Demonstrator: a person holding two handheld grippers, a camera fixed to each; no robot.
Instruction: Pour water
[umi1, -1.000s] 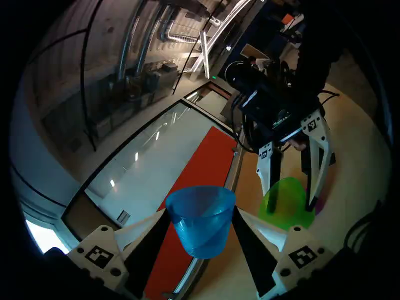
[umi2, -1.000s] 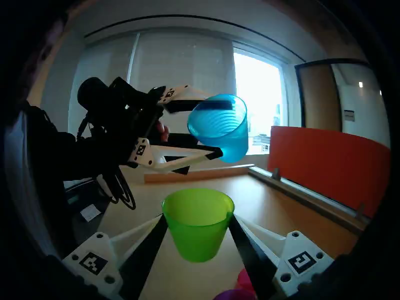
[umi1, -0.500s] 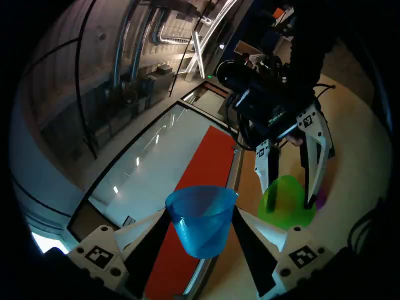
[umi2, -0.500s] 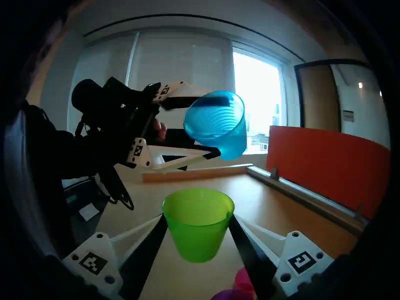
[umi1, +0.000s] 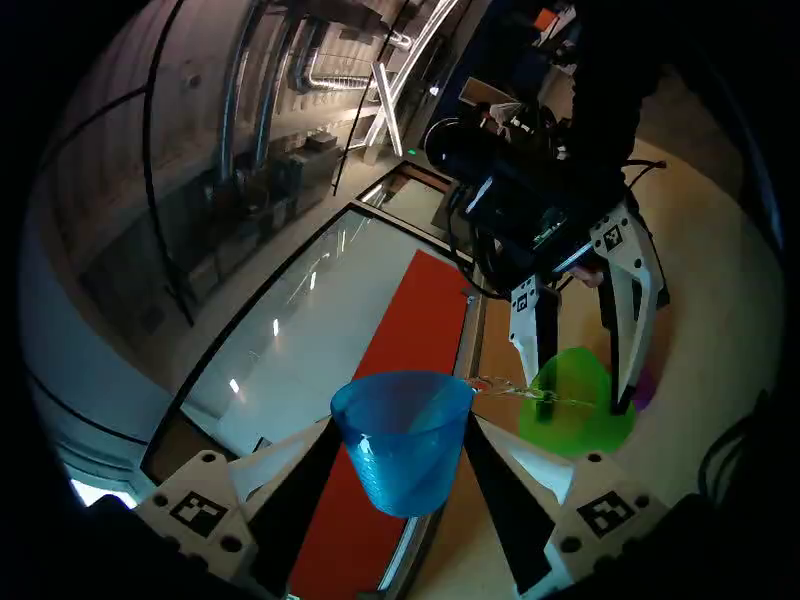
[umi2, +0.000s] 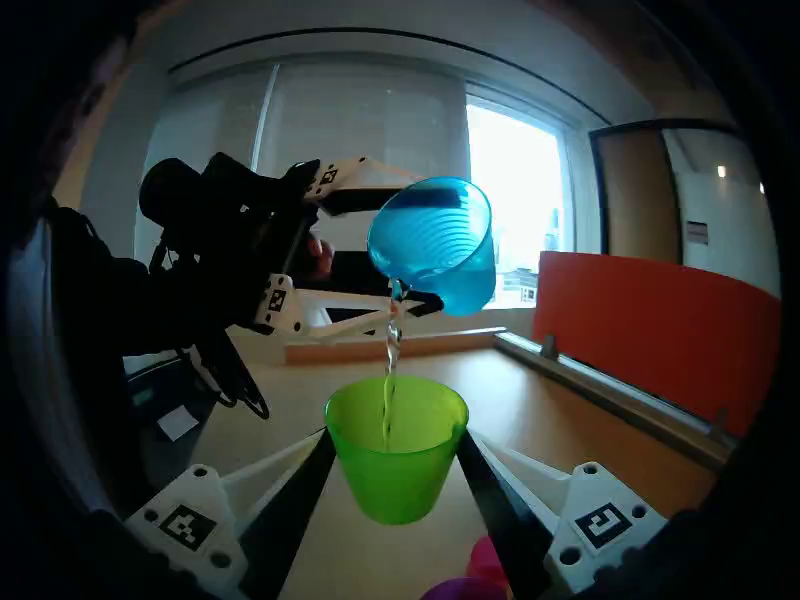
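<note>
1. The left gripper (umi1: 402, 432) clamps the blue cup (umi1: 402, 460) between both fingers, holding it tilted.
2. The right gripper (umi2: 396, 440) is closed on the green cup (umi2: 397, 475), which stands upright between its fingers. I cannot tell whether the cup rests on the table (umi2: 540, 400).
3. In the right gripper view, the blue cup hangs above the green cup, apart from it.
4. A thin water stream (umi2: 390, 345) falls from the blue cup's lower lip into the green cup.
</note>
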